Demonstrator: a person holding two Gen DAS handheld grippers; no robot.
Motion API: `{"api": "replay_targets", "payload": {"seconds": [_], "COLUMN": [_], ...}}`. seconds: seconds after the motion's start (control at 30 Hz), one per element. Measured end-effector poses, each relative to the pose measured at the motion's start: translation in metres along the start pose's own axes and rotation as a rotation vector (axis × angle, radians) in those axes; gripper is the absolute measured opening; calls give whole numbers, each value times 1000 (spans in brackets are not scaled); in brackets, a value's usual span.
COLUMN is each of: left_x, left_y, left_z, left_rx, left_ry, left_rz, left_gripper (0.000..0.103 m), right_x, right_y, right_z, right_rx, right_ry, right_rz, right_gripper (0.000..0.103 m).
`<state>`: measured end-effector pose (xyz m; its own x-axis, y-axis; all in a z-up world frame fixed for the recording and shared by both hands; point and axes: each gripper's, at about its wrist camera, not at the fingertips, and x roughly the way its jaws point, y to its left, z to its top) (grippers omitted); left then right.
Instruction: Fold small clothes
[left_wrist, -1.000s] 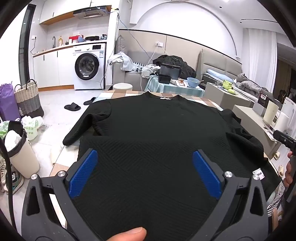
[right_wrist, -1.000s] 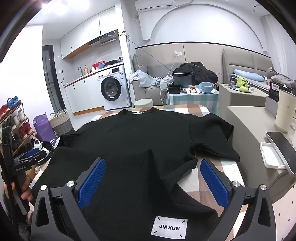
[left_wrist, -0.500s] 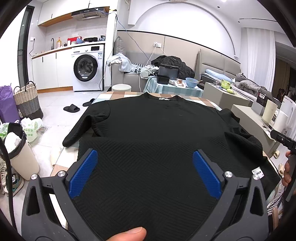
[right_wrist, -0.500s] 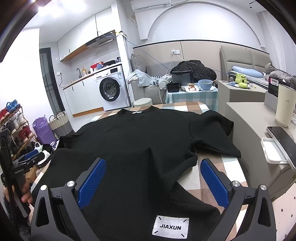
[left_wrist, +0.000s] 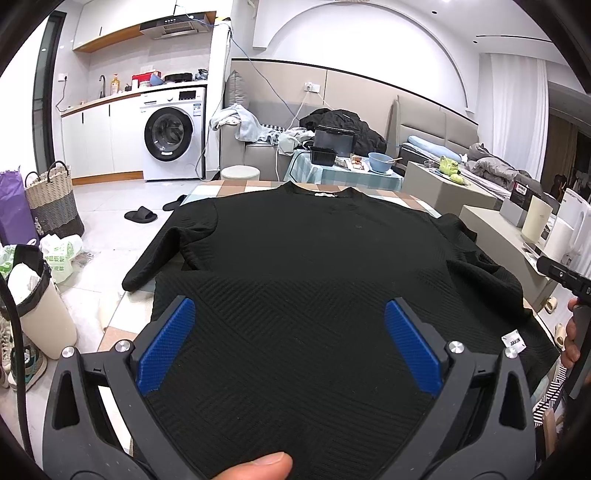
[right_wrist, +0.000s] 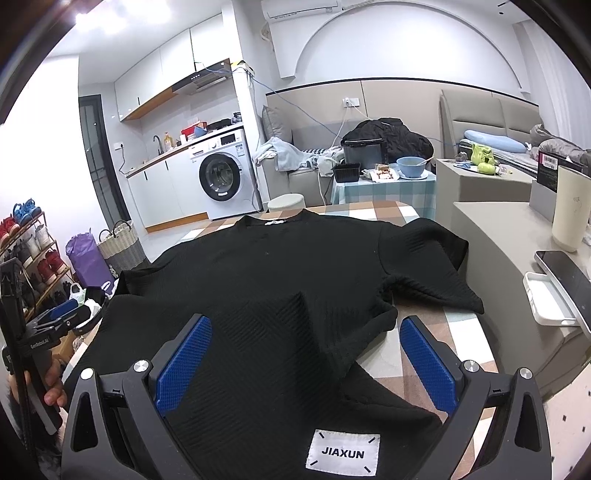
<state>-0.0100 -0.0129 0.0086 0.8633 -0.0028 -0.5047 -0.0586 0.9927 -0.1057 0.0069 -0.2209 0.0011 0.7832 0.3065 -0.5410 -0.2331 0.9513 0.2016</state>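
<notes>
Left wrist view: black sweater (left_wrist: 314, 280) lies flat on checked table (left_wrist: 236, 186), collar far, hem near, lengthwise away from camera; left gripper (left_wrist: 291, 341) and right gripper (right_wrist: 304, 356) spread wide above hem, holding nothing

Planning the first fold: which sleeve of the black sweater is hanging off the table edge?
The sleeve on the person's left: it trails past the checked table edge towards the floor. The other sleeve lies crumpled on the tabletop, beside the right gripper.

Each black gripper (left_wrist: 290, 339) (right_wrist: 304, 363) carries blue textured fingers (left_wrist: 166, 345) and silver screws (left_wrist: 455, 347).
</notes>
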Motion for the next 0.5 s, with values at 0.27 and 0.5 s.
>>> {"api": "replay_targets", "payload": {"seconds": [0.27, 0.5], "left_x": [-2, -4], "left_y": [4, 4], "left_z": [-3, -2], "left_rx": [4, 5], "left_ry": [-14, -16], "left_rz": [0, 0], "left_gripper": [102, 102], "right_x": [-1, -1], "right_y": [5, 5], "right_z": [0, 1], "right_rx": [0, 9], "right_ry": [-3, -1], "right_rz": [9, 20], "right_gripper": [103, 103]}}
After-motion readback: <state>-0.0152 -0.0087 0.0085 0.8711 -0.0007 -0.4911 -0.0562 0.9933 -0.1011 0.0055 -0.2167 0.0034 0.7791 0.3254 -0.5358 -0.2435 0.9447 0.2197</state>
